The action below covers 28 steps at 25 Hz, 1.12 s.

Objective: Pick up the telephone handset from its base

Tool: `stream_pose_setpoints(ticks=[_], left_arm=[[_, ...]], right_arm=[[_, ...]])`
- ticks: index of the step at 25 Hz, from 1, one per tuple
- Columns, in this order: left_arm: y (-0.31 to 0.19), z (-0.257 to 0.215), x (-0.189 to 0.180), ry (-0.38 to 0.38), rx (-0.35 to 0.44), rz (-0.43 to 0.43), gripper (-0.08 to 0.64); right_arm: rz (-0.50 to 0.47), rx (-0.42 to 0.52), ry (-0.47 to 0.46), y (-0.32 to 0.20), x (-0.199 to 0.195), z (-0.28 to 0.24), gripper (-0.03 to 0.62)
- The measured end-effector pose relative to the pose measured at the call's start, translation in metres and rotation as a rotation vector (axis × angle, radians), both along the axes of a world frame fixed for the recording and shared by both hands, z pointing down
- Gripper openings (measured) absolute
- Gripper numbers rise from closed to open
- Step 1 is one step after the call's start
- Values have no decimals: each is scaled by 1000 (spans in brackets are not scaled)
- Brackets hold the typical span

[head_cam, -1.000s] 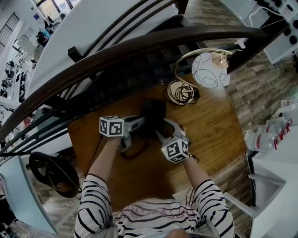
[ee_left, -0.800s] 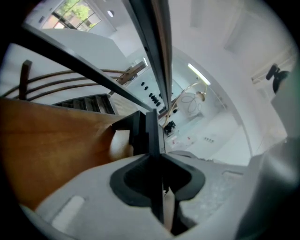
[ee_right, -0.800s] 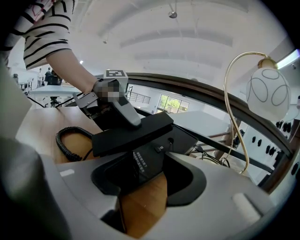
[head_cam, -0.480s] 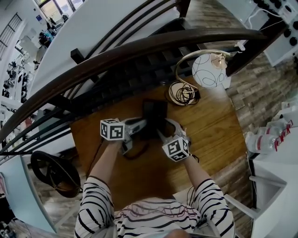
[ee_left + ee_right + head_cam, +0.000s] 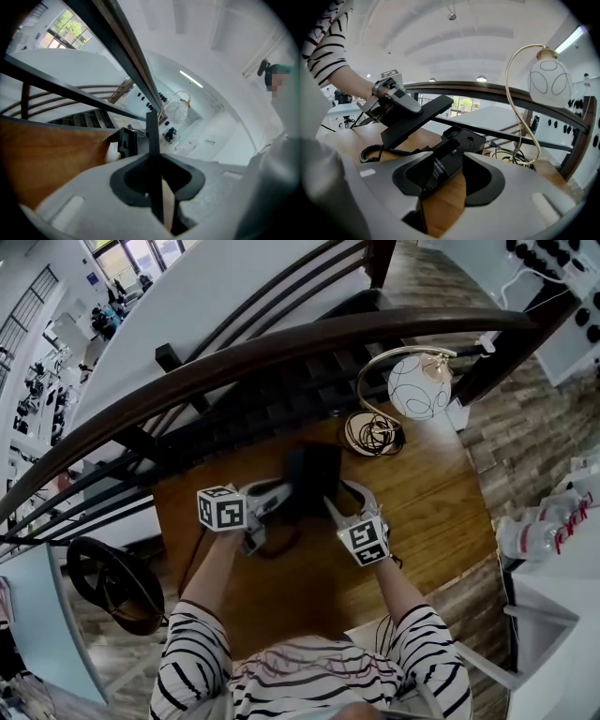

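The black telephone [image 5: 312, 474] lies on the wooden table [image 5: 422, 512]. My left gripper [image 5: 281, 493] [image 5: 152, 161] is shut on the flat black handset [image 5: 417, 117] [image 5: 152, 133], which is tilted and raised off the base [image 5: 459, 143]. A coiled cord [image 5: 377, 151] hangs from the handset down to the table. My right gripper [image 5: 450, 166] [image 5: 333, 504] is open astride the near end of the base. Its jaws have just been closing with the base between them, and table wood shows in a gap beside one pad.
A lamp with a white globe [image 5: 419, 385] [image 5: 548, 84] on a curved brass stem stands at the table's far right, with a tangle of cables [image 5: 370, 432] at its foot. A dark stair railing [image 5: 281, 343] runs behind the table.
My left gripper has risen a little with the handset, lifting it further off the base. The right gripper has rolled slightly and stays at the base.
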<state>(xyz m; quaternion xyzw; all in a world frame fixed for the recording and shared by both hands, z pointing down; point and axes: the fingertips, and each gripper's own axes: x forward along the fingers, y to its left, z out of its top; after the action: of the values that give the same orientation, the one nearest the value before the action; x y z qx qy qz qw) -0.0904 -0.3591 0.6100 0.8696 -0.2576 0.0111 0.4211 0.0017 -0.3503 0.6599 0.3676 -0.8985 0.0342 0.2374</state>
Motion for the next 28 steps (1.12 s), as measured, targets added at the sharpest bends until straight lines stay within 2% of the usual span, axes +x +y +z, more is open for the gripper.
stream_pose_setpoints(ticks=[7, 14, 22, 28], left_arm=[[35, -31, 0, -8, 74, -55, 71], [83, -61, 4, -23, 139, -100, 71], [142, -91, 18, -18, 172, -149, 69], [183, -107, 27, -18, 202, -185, 69]], right_arm=[[90, 7, -144, 34, 22, -50, 145], [126, 35, -258, 81, 38, -92, 80], [121, 39, -362, 134, 52, -130, 4], [95, 61, -428, 174, 62, -156, 2]])
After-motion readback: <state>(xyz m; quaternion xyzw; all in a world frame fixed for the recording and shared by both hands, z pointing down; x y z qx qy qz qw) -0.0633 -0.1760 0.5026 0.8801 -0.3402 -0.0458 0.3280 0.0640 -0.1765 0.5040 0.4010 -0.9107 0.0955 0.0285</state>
